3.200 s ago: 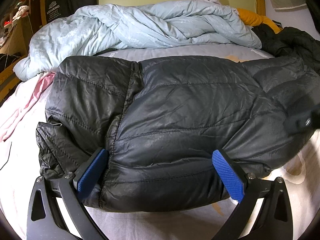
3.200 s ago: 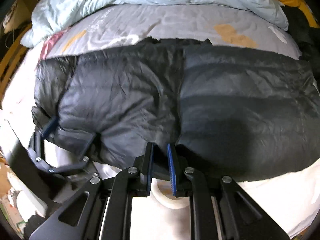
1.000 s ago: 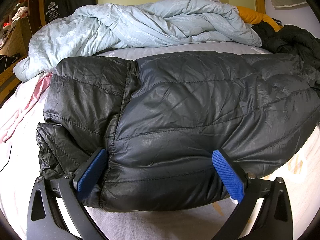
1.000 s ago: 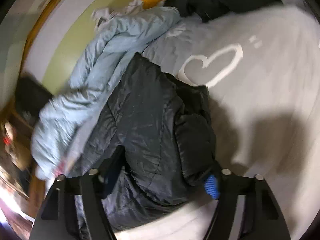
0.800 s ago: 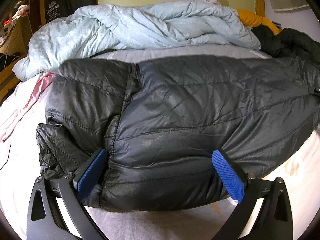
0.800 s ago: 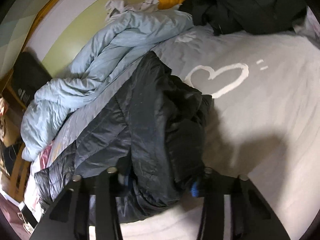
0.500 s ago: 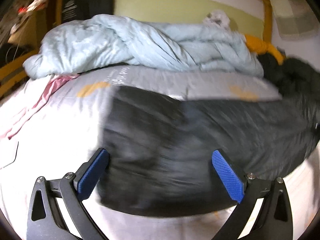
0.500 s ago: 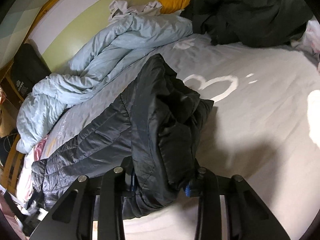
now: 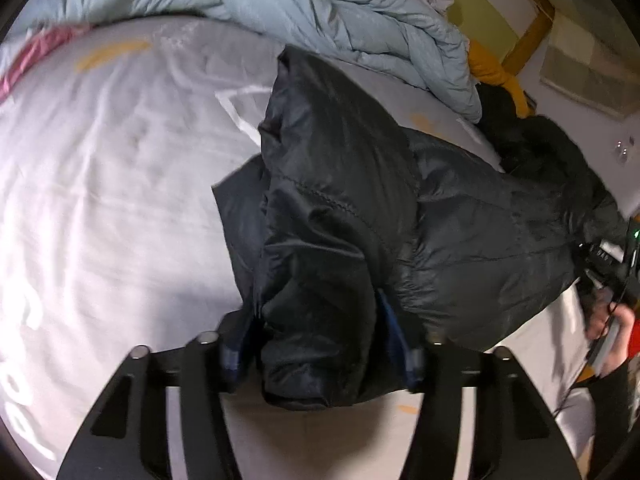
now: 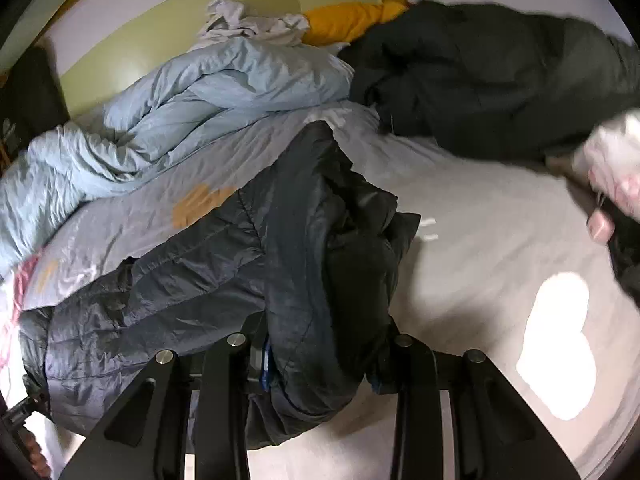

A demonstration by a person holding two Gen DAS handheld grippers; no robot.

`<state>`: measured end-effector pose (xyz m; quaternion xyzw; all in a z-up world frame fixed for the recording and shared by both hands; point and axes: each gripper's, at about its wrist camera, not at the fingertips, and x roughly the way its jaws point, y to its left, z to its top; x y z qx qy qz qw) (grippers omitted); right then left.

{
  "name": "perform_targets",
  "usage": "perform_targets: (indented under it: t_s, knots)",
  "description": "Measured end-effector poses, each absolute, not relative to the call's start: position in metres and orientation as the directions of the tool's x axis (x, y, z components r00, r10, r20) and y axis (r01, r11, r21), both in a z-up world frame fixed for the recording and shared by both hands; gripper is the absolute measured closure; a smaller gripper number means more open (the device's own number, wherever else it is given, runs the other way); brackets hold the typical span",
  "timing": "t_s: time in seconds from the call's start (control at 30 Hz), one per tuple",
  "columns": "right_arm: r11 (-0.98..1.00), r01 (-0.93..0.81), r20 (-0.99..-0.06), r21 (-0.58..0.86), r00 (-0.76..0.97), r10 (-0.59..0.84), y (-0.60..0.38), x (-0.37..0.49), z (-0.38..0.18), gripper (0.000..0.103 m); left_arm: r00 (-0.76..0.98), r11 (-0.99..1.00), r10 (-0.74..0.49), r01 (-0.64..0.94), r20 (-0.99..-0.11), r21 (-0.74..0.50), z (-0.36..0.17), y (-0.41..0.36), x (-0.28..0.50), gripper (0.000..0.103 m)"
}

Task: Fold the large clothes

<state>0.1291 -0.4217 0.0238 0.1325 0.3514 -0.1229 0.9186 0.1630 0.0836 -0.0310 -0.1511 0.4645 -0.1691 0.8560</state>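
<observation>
The left gripper (image 9: 318, 344) takes one end of the dark puffer jacket (image 9: 360, 208), its jaws closing on a thick bunch of fabric that is already between them. The jacket stretches across the bed (image 9: 100, 200), slung between both hands so the ends can be brought together. The right gripper (image 10: 320, 364) pinches the opposite end, bunched and raised.

Lay spread with a pale grey sheet (image 9: 100, 184), printed in white and orange. Bunched along the far side, a light blue duvet (image 10: 192, 108). Stood behind it, a yellow-green headboard (image 10: 160, 28), wood-framed, against a white wall (image 9: 624, 148).
</observation>
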Motion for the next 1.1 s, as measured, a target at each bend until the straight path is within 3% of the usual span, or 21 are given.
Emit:
perform_targets:
  t_s: [0.1,0.17,0.47,0.73,1.0,1.1]
  knots:
    - [0.942,0.307,-0.665,0.138,0.734,-0.142,-0.411,0.129,0.031,0.067,0.51,0.884,-0.458,0.176,-0.728,-0.433,-0.026,0.083,0.159,0.071]
    - [0.95,0.278,-0.648,0.14,0.751,-0.125,-0.403,0.125,0.039,0.067,0.515,0.885,-0.457,0.185,-0.725,-0.426,-0.021,0.081,0.154,0.074]
    - [0.999,0.003,-0.494,0.051,0.869,0.023,-0.305,0.09,0.114,0.067,0.524,0.892,-0.445,0.194,-0.726,-0.407,-0.018,0.076,0.153,0.074]
    - [0.969,-0.235,-0.455,0.075,0.856,0.243,-0.198,0.088,0.13,0.067,0.518,0.888,-0.458,0.226,-0.722,-0.4,-0.017,0.067,0.148,0.075]
    - [0.922,-0.348,-0.57,0.172,0.728,0.381,-0.118,0.113,0.059,0.067,0.547,0.888,-0.447,0.177,-0.707,-0.424,-0.013,0.082,0.152,0.06]
    - [0.919,-0.358,-0.613,0.164,0.693,0.379,-0.103,0.115,0.028,0.066,0.589,0.912,-0.398,0.171,-0.703,-0.373,-0.004,0.085,0.149,0.053]
